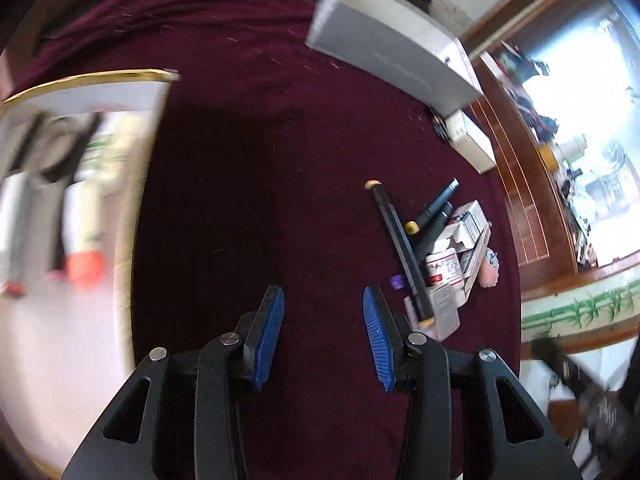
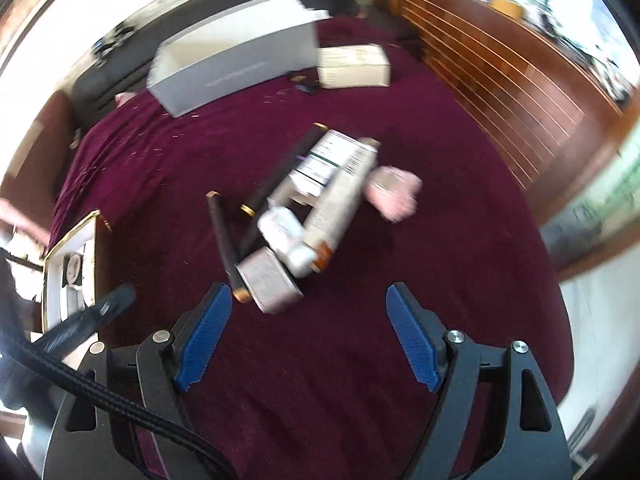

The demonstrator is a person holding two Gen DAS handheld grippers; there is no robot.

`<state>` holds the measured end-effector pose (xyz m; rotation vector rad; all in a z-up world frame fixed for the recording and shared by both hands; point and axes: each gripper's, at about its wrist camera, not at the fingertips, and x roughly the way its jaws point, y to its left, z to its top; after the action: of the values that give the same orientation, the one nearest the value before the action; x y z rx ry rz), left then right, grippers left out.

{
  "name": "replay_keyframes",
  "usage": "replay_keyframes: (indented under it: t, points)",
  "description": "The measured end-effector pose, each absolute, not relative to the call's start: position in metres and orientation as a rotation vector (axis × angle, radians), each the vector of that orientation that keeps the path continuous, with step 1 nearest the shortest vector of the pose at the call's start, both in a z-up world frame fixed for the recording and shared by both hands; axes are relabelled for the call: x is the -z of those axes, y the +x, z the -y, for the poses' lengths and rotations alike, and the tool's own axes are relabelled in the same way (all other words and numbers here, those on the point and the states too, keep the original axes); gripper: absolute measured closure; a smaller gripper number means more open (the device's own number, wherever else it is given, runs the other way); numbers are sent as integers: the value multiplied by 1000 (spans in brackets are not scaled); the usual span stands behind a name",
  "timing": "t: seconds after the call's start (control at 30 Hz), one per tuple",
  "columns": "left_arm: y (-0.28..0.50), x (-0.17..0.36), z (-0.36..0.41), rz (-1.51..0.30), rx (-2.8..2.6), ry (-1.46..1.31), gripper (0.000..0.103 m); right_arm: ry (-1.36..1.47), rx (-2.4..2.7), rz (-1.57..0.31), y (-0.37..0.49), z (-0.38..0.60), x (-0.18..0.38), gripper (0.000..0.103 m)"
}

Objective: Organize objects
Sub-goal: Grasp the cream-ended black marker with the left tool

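The jumbled heap of white plastic bottles, cartons and slim black tubes point(image 2: 304, 208) is lying at twelve o'clock on the maroon cloth-covered surface point(image 2: 400, 320), looking light, stiff and slippery, best pinched mid-body, while the right hand-held gripper point(image 2: 308, 304) is hovering spread and empty, the left hand-held gripper point(image 1: 324, 300) likewise at nine o'clock.

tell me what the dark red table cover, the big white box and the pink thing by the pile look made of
Table cover: looks like velvet or similar napped cloth, matte, with soft folds and lint specks.
Big white box: probably smooth matte cardboard, with flat panels, sharp edges and faint print on its side.
Pink thing: seems fluffy, plush or yarn, with a fuzzy outline; motion blur leaves it uncertain.
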<state>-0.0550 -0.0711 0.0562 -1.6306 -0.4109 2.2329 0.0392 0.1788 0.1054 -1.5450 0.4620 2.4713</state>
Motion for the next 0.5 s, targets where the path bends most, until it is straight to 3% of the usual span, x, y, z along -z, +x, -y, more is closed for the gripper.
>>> replay_keyframes:
  t: [0.3,0.33,0.37,0.47,0.5]
  points:
    - [-104,-32,-1,347,-2250,-1644,62,-1558,-2405,-443,83,-197,-103,23]
    - [-107,-28,-9,282,-2261,-1659,62,-1559,-2412,-438,86,-201,-104,23]
    - [-107,-27,-17,180,-2296,-1642,53,-1560,-2416,-439,88,-203,-104,23]
    - [-100,-30,-18,-27,-2366,-1638,56,-1563,-2422,-444,90,-218,-103,23]
    - [-98,-29,-12,-17,-2363,-1639,59,-1560,-2424,-457,91,-223,-103,23]
